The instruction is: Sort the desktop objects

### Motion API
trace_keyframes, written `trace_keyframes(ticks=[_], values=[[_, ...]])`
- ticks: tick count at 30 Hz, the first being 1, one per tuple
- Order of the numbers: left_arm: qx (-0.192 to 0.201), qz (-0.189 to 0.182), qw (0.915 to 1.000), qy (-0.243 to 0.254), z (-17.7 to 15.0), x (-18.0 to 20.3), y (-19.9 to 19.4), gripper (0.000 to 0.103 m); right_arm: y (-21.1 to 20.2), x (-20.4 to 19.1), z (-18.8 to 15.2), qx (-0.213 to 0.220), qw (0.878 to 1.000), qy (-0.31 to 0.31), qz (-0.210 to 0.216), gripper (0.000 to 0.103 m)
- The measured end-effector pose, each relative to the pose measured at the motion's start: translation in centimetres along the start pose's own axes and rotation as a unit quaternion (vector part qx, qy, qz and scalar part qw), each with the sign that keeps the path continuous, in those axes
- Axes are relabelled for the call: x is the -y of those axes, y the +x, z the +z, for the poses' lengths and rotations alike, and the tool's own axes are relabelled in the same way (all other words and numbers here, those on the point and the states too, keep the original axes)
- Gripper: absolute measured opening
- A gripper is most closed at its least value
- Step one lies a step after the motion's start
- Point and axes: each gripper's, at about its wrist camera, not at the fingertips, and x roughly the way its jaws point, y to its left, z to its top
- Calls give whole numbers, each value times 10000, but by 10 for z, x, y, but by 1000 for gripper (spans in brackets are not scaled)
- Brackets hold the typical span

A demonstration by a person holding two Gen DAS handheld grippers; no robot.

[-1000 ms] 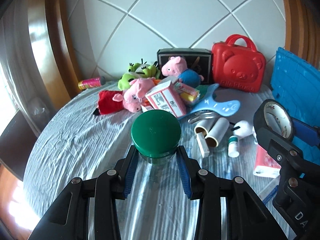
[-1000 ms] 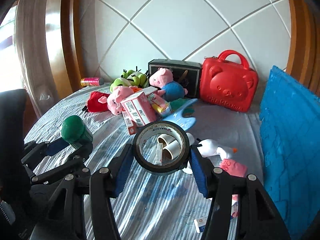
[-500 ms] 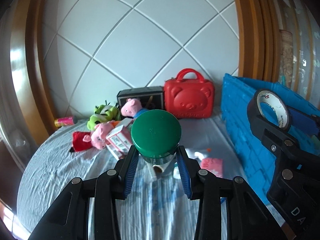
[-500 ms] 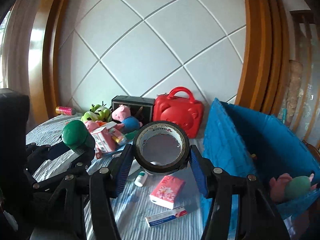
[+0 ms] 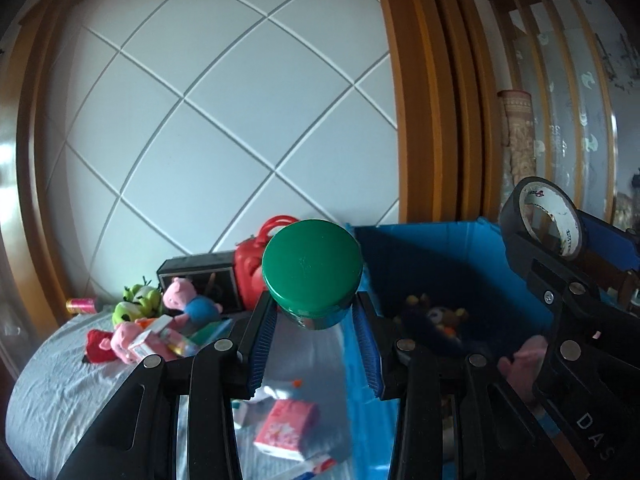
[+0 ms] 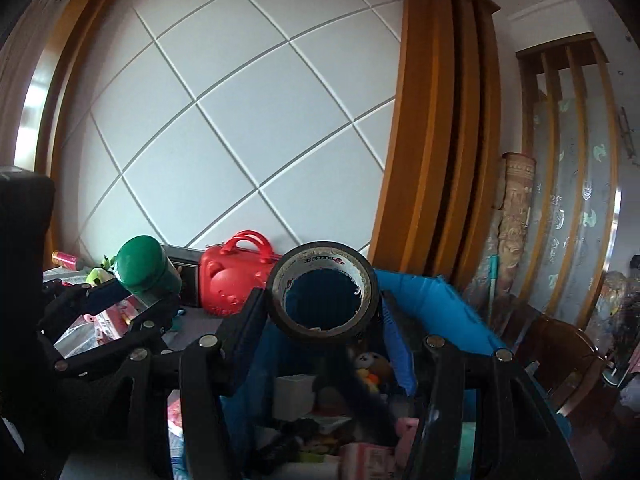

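Note:
My left gripper (image 5: 314,320) is shut on a clear jar with a green lid (image 5: 313,268) and holds it high above the table, at the left rim of the blue bin (image 5: 440,256). My right gripper (image 6: 323,312) is shut on a black roll of tape (image 6: 323,256) and holds it over the blue bin (image 6: 432,300). The jar (image 6: 146,266) and the left gripper show at the left of the right wrist view. The tape (image 5: 550,220) shows at the right of the left wrist view.
On the cloth-covered table (image 5: 60,380) lie plush toys (image 5: 128,336), a pink tissue pack (image 5: 286,426), a red bear case (image 6: 236,276) and a black box (image 5: 196,276). The bin holds plush toys (image 6: 372,364) and boxes (image 6: 294,396). A wooden frame (image 6: 432,160) stands behind.
Both grippers have risen and swung right with their loads. The tape has moved from above the table to over the bin. The jar has moved to the bin's left rim.

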Motion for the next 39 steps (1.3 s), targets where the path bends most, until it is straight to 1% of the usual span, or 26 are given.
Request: trace_keyframes(ticks=[2,6,9,11,16,18,20,21,22,23,24,27,28,29,30,31,32,34,36,39], values=[[-78,-86,9999,26,4,30,7,39,4,33,-5,-71,9999,13,-100,56],[-373,-248,9989,129,5,87,27,39,17,89,-21,-322,9990,82,-307,56],[-690,-365,9967,224,0,119,45,39,34,121,-37,-586,9974,151,-400,56],[-873,-461,9947,299,-5,138,54,39,43,136,-47,-759,9960,178,-430,56],[-1095,-532,9919,373,-9,169,67,39,68,166,-67,-1063,9927,333,-457,56],[-1168,-531,9911,365,-9,174,72,39,74,175,-71,-1111,9919,399,-464,56],[-1236,-645,9898,286,-8,174,75,39,77,179,-73,-1141,9913,455,-464,56],[-1243,-686,9895,265,-7,173,76,41,79,181,-73,-1146,9912,482,-466,56],[-1229,-691,9896,271,-7,173,76,55,80,182,-73,-1142,9910,509,-479,56],[-1200,-689,9900,271,-6,173,75,66,81,184,-73,-1137,9909,537,-488,56],[-1166,-689,9904,266,-6,173,74,81,82,185,-72,-1134,9907,560,-496,56],[-1011,-606,9926,278,-6,172,69,83,83,186,-70,-1117,9903,616,-544,56],[-1004,-579,9928,303,-6,172,68,83,82,186,-69,-1113,9901,640,-560,61],[-1008,-557,9929,304,-6,172,68,83,82,187,-69,-1117,9897,667,-598,73],[-1014,-540,9930,275,-6,170,68,83,81,189,-69,-1127,9890,695,-663,79],[-1028,-535,9930,236,-6,168,67,84,80,191,-69,-1137,9881,727,-740,89],[-1045,-532,9929,197,-6,166,67,84,80,193,-69,-1143,9874,765,-784,96],[-1066,-514,9929,141,-5,161,67,84,78,198,-68,-1140,9864,862,-814,103],[-1054,-472,9932,119,-5,157,65,85,73,200,-67,-1106,9861,964,-776,103],[-1045,-441,9935,41,-5,150,61,85,68,198,-65,-1072,9867,936,-780,103]])
